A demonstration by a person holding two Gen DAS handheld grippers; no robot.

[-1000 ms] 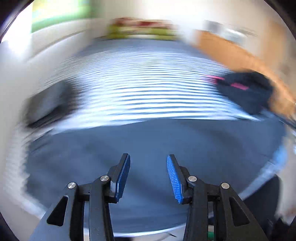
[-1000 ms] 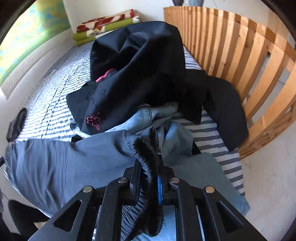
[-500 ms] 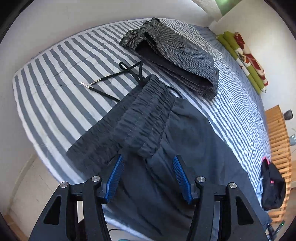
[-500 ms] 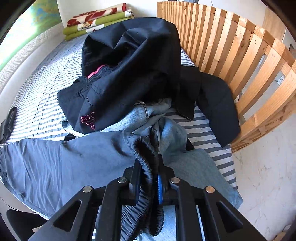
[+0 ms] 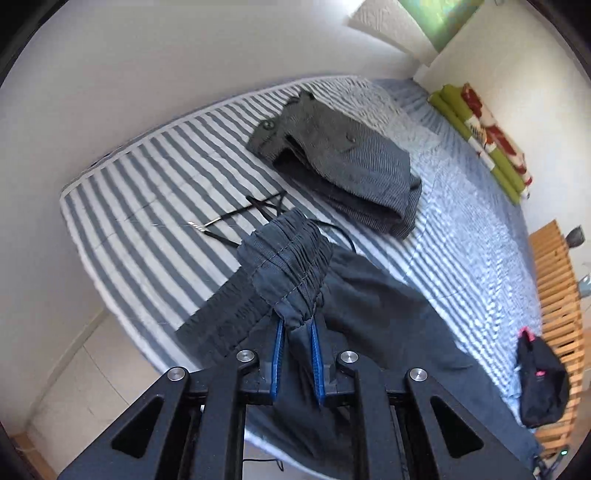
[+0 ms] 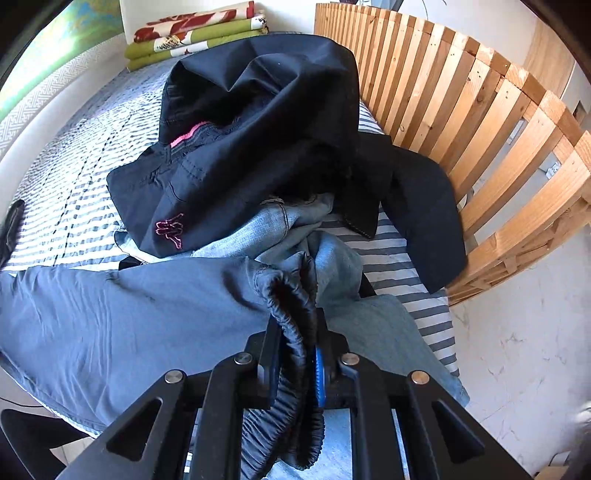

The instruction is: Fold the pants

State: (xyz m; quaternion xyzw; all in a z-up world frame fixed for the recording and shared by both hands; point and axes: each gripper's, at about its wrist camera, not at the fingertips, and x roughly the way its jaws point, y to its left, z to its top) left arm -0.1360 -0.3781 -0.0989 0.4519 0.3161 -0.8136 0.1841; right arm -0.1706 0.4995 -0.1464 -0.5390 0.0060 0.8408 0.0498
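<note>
Dark grey-blue pants lie across the near edge of a striped bed. My left gripper is closing its jaws, and the blue pads press on the gathered elastic waistband, which is lifted and bunched. The black drawstring trails on the sheet beyond it. In the right wrist view, my right gripper is shut on the pants' elastic leg cuff, and the leg stretches away to the left.
Folded grey trousers lie farther up the bed. A black garment with a pink logo is piled on light blue jeans just beyond the right gripper. A wooden slatted rail borders the bed. Folded blankets sit by the far wall.
The left gripper swung over to the waistband, with its jaws open half a second ago, and has closed on it and lifted it. The right gripper kept its hold on the cuff.
</note>
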